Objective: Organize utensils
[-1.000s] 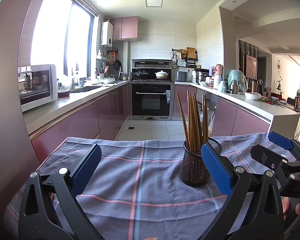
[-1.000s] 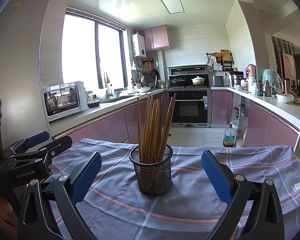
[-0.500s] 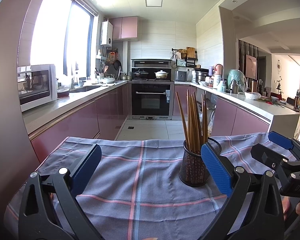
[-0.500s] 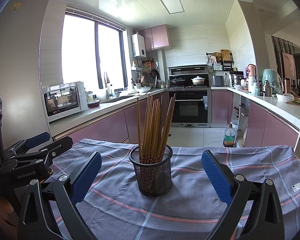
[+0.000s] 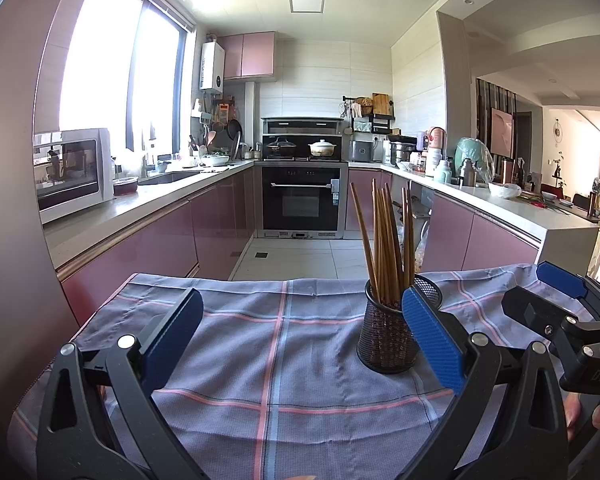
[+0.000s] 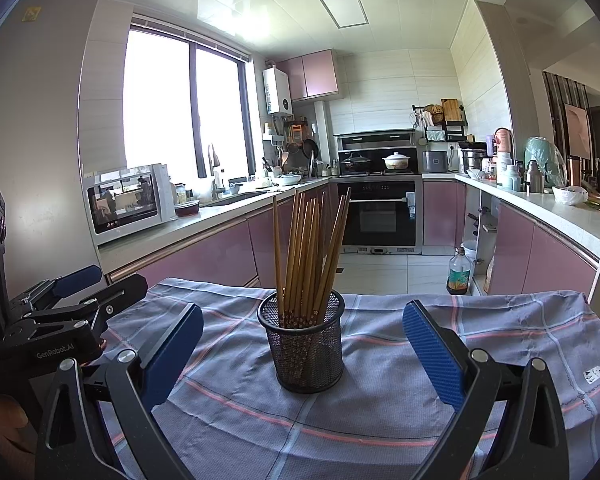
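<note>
A black mesh holder [image 5: 388, 340] [image 6: 302, 346] stands upright on a blue plaid cloth [image 5: 284, 360] [image 6: 380, 400], holding several brown chopsticks [image 5: 384, 248] [image 6: 308, 252]. In the left wrist view the holder sits just beyond the right blue pad of my left gripper [image 5: 300, 336], which is open and holds nothing. In the right wrist view my right gripper [image 6: 302, 344] is open too, the holder centred a little ahead of its blue pads. Each gripper shows at the edge of the other's view: right gripper [image 5: 560, 308], left gripper [image 6: 72, 292].
The cloth-covered table ends at its far edge [image 6: 380, 296] above a tiled floor. Beyond are pink cabinets, a microwave [image 5: 72, 172], an oven [image 5: 304, 200] and a bottle on the floor [image 6: 458, 276]. A white tag [image 6: 594, 374] lies on the cloth at right.
</note>
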